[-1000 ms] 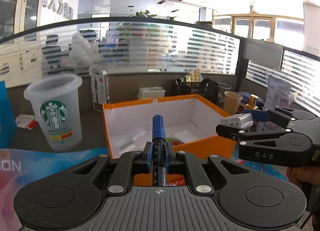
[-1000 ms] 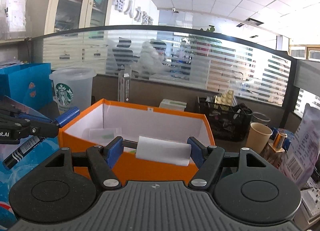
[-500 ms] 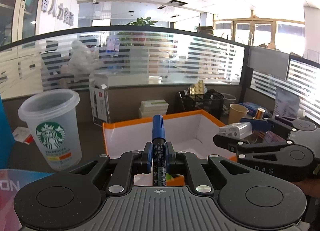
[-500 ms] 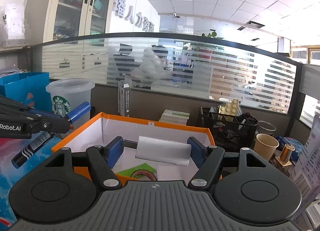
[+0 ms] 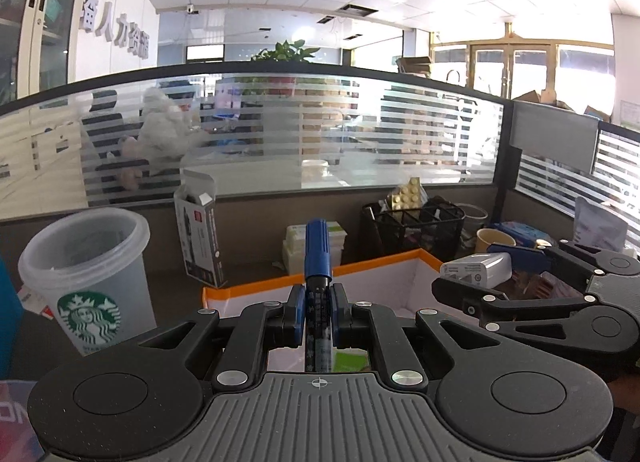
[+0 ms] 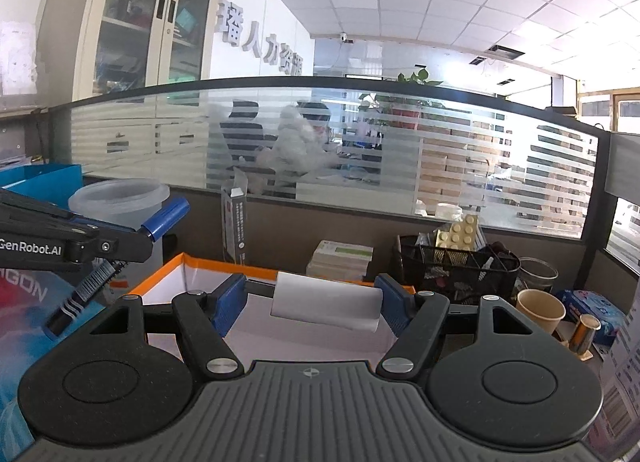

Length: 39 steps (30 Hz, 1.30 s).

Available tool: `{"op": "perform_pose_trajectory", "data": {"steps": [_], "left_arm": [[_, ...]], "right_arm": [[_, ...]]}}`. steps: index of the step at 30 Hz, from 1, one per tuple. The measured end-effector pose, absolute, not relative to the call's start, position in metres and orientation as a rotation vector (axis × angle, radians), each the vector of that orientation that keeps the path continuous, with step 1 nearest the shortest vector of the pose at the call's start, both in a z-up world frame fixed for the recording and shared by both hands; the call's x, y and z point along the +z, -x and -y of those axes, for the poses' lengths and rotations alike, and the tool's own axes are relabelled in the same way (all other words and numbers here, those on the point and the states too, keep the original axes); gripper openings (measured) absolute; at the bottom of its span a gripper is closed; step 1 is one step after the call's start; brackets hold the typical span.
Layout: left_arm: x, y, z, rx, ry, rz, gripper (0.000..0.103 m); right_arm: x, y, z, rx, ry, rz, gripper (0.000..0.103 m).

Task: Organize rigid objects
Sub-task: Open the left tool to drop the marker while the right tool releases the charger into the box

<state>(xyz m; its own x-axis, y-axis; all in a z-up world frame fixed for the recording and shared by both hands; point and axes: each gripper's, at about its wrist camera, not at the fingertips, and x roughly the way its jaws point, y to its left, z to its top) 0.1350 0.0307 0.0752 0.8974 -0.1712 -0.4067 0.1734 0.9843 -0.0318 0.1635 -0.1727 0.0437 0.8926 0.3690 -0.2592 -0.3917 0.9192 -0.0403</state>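
— Two tools on record. State of the left tool (image 5: pixel 316 312)?

— Clamped on a marker (image 5: pixel 317 262) with a blue cap. The marker stands between the blue pads, cap pointing away from the camera, barrel running back toward the tool body. From the right wrist view the same marker (image 6: pixel 120 258) sits tilted, cap up, above the left edge of the box.

— And the right tool (image 6: pixel 310 304)?

— Clamped on a small white box (image 6: pixel 326 306), held crosswise by its two ends. It hangs above the open orange box (image 6: pixel 176 268), which has white inner walls.

— Position of the tools relative to each other?

— Side by side, apart, both over the orange box (image 5: pixel 380 264). Something green lies inside it; I cannot tell what.

— Surroundings on the desk?

— Plastic cup (image 5: pixel 86 278) with a green logo, left of the orange box. Black wire basket (image 6: pixel 456 266) and paper cup (image 6: pixel 540 308) to the right.
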Motion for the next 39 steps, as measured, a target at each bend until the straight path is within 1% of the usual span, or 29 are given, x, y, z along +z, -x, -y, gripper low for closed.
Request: {"op": "perform_pose_trajectory", "data": {"steps": [6, 12, 22, 29, 39], "left_arm": [[0.073, -0.153, -0.029, -0.180, -0.002, -0.430, 0.011], [0.053, -0.178, -0.030, -0.178, 0.020, -0.493, 0.011], [0.031, -0.195, -0.038, -0.185, 0.046, -0.559, 0.011], [0.023, -0.200, -0.038, -0.204, 0.052, -0.590, 0.011], [0.016, -0.202, -0.037, -0.218, 0.054, -0.625, 0.011]], "right_arm": [[0.042, -0.174, 0.172, 0.397, 0.093, -0.258, 0.067], [0.031, -0.190, 0.169, 0.399, 0.093, -0.300, 0.067], [-0.004, -0.234, 0.152, 0.418, 0.131, -0.510, 0.067], [-0.017, -0.246, 0.148, 0.394, 0.169, -0.584, 0.068], [-0.022, -0.247, 0.145, 0.396, 0.180, -0.638, 0.069]]}}
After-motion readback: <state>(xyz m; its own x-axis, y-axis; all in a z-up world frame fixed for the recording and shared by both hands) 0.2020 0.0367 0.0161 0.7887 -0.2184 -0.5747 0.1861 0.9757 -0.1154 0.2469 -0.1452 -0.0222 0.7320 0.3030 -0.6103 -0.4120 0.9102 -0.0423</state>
